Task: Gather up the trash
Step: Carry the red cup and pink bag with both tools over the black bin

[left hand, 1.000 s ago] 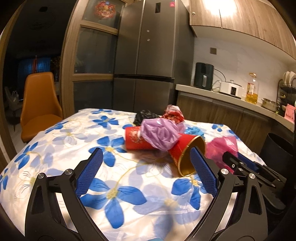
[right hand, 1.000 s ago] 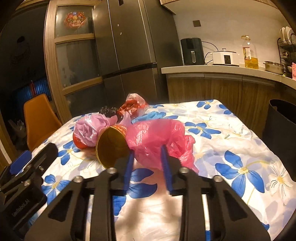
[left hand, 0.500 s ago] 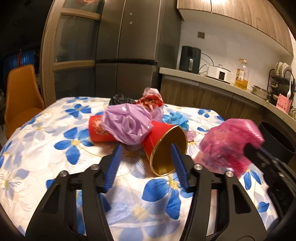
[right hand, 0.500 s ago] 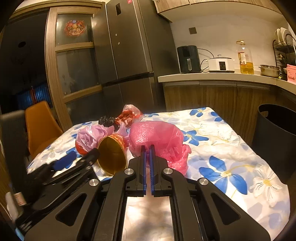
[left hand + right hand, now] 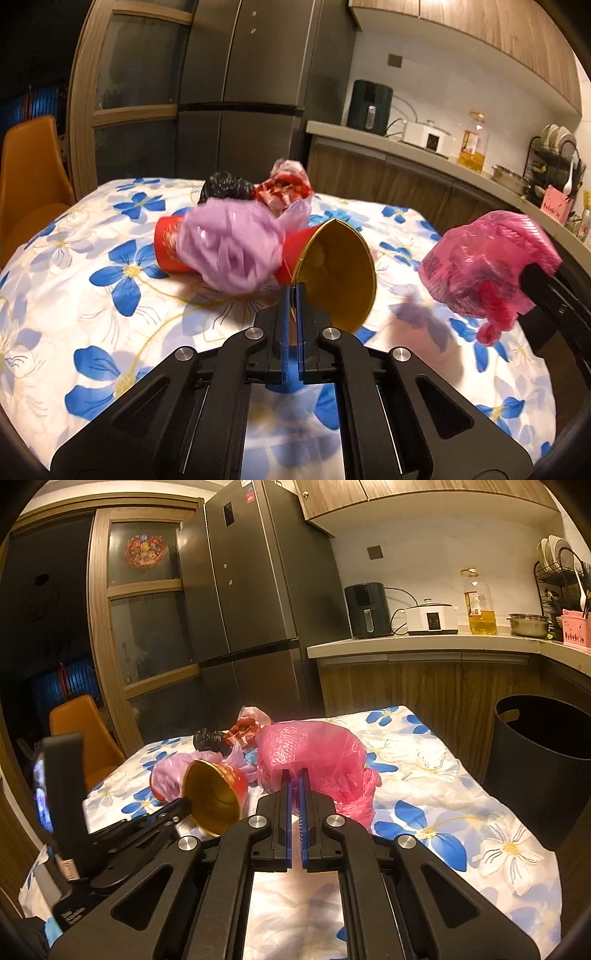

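A dim, warm-lit room is shown, the tablecloth (image 5: 110, 280) brightly lit, the doorway at nine o'clock left dark, the purple bag (image 5: 232, 251) motion-blurred, and straight lines bowed toward the black-vignetted edges.

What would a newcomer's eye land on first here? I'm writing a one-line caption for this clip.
Probably the pink plastic bag, pinched in the right gripper and lifted off the flowered tablecloth. Next, the red cup lying on its side mid-table, gold inside showing, its rim nipped by the left gripper, with a crumpled purple bag against it.
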The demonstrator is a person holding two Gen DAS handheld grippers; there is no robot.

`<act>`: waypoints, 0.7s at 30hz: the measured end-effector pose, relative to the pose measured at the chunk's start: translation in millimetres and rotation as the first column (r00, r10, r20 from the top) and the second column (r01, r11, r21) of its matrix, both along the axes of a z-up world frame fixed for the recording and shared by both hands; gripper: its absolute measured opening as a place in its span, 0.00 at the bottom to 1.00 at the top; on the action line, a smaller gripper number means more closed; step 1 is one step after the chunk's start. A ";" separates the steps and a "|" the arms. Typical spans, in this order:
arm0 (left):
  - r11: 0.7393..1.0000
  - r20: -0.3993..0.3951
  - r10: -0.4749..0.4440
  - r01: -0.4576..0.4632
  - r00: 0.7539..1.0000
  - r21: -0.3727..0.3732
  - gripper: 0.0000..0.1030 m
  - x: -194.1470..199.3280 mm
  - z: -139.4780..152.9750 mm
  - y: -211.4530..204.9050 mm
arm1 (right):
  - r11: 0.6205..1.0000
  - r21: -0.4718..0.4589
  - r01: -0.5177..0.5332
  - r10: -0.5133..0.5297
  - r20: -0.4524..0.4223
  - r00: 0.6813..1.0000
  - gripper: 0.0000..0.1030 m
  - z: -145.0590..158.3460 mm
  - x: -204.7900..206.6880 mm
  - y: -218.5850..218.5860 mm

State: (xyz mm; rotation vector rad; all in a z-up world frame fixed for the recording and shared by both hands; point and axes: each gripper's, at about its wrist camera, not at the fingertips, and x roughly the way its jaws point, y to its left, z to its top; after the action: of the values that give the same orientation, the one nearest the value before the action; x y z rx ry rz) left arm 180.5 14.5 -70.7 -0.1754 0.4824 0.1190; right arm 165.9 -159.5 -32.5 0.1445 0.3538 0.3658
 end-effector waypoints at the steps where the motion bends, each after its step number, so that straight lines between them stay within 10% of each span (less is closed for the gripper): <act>1: 1.000 0.008 -0.008 0.008 1.000 -0.003 0.02 -5.5 2.2 -1.8 | 1.000 0.002 0.003 -0.003 0.002 1.000 0.04 0.8 -0.6 -1.7; 21: 0.996 0.131 -0.084 0.083 0.988 0.015 0.02 -49.6 48.2 -36.5 | 0.997 0.036 0.065 -0.067 0.057 0.996 0.03 20.5 -30.1 -34.5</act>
State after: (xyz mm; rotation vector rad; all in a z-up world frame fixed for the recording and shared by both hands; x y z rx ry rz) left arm 131.0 -22.1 -22.5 -0.1528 0.3568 0.0273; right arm 135.8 -194.1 -11.9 0.1779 0.2847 0.3100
